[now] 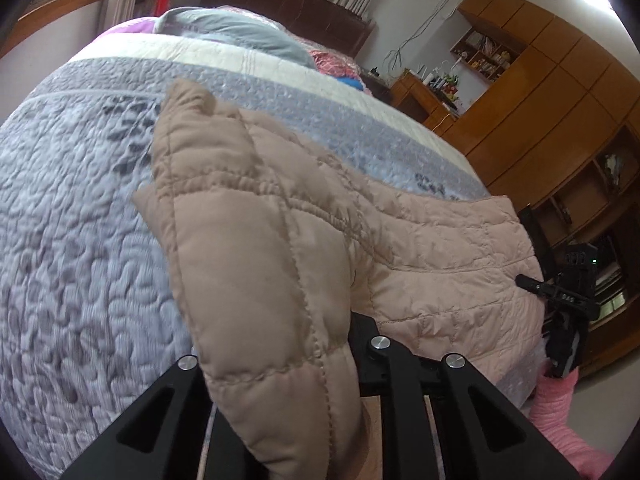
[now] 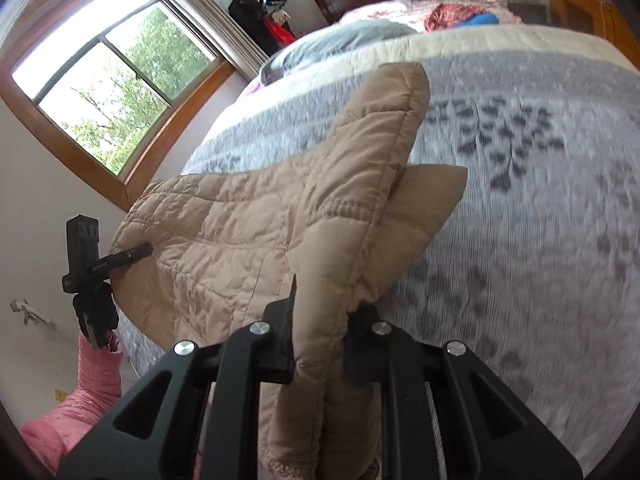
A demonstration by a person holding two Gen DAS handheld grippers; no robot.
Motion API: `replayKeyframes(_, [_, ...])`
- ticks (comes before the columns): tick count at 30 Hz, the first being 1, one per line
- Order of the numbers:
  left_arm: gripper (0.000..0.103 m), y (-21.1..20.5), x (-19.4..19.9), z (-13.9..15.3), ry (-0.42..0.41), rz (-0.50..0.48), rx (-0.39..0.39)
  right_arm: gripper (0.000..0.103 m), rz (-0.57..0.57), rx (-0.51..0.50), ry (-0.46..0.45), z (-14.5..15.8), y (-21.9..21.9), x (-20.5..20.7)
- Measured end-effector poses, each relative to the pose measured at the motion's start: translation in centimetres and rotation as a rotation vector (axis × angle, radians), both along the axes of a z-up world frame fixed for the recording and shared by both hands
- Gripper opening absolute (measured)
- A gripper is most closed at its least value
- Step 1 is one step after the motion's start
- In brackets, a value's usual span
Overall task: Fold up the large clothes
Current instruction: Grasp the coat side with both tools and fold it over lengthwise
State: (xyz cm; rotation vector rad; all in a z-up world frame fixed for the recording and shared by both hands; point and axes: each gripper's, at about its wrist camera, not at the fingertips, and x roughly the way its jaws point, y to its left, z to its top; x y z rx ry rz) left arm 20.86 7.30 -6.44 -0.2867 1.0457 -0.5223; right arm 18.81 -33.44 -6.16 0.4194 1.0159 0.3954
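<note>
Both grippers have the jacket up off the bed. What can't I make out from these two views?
- Left gripper fingertips: left wrist view, buried under the tan quilted jacket.
- Right gripper contact: right wrist view, fabric fills the gap between the jaws.
- The jacket's lower hem: cut off by the bottom edge in both views.
- Bedspread pattern: right wrist view, motion-blurred.
- Shelf contents: left wrist view, too small.

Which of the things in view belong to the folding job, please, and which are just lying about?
In the job:
- beige quilted jacket
- left gripper, shut on it
- right gripper, shut on it
- grey quilted bedspread, the work surface

Lying about:
- grey pillow
- red and blue bundle
- wooden wardrobe
</note>
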Motion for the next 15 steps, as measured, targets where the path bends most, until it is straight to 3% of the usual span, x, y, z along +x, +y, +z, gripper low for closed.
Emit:
replayKeyframes(5, [0.026, 0.8, -1.1, -3.6, 0.021, 0.023, 0.038, 0.017, -0.034, 0.008, 0.069, -3.3, -0.3, -0.4])
replayKeyframes(9, [0.041, 0.9, -1.3, -6.0, 0.017, 0.032, 0.089, 0.021, -0.066, 0.015, 0.106, -6.0, -0.8, 0.0])
replayKeyframes(11, [0.048, 1.0, -1.2, -7.2, 0.027, 0.034, 0.081, 0.024, -0.074, 0.034, 0.124, -7.3, -1.2, 0.2])
replayKeyframes(15, [0.049, 1.5, -1.3, -8.0, 0.018, 0.037, 0.043, 0.026, -0.084, 0.089, 0.137, -9.2, -1.6, 0.5])
